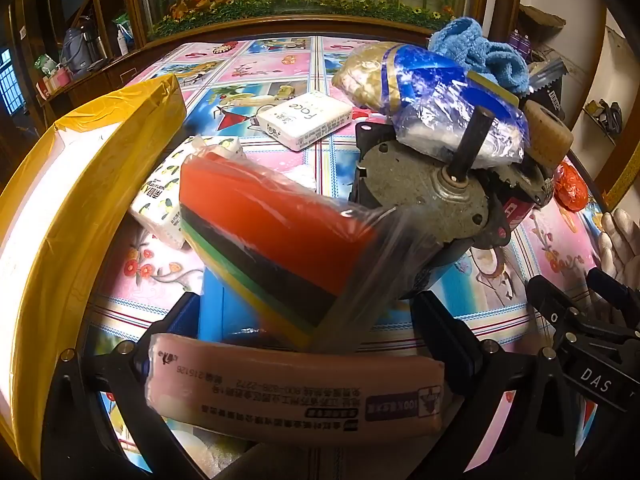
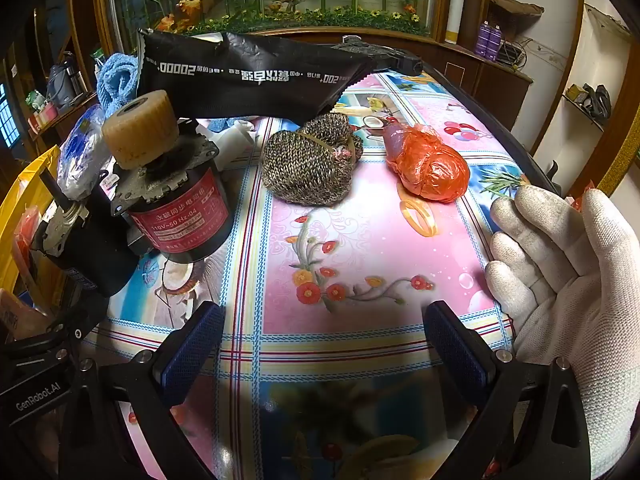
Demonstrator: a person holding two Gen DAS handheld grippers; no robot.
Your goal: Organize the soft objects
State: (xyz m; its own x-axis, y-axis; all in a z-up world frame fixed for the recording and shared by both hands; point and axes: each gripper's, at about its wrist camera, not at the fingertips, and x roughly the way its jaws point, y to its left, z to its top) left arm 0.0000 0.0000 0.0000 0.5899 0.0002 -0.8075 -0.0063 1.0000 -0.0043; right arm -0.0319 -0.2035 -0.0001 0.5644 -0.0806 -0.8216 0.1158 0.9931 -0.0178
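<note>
In the left wrist view my left gripper (image 1: 308,340) has wide-spread jaws with a plastic-wrapped pack of coloured sponges (image 1: 272,236) lying blurred and tilted between them; I cannot tell whether it is gripped. A pink wrapped pack (image 1: 296,392) lies across the gripper's base. A white tissue pack (image 1: 306,120), a lemon-print tissue pack (image 1: 168,196), a blue towel (image 1: 480,48) and a blue-gold bag (image 1: 420,84) lie beyond. In the right wrist view my right gripper (image 2: 320,344) is open and empty above the tablecloth. A knitted bundle (image 2: 312,164) and an orange plastic bundle (image 2: 428,168) lie ahead.
A yellow box (image 1: 72,208) stands at the left. Two electric motors (image 2: 176,200) (image 1: 424,196) stand mid-table. A black foil bag (image 2: 256,76) lies at the back. A white-gloved hand (image 2: 568,272) is at the right. A wooden cabinet (image 2: 500,76) runs behind.
</note>
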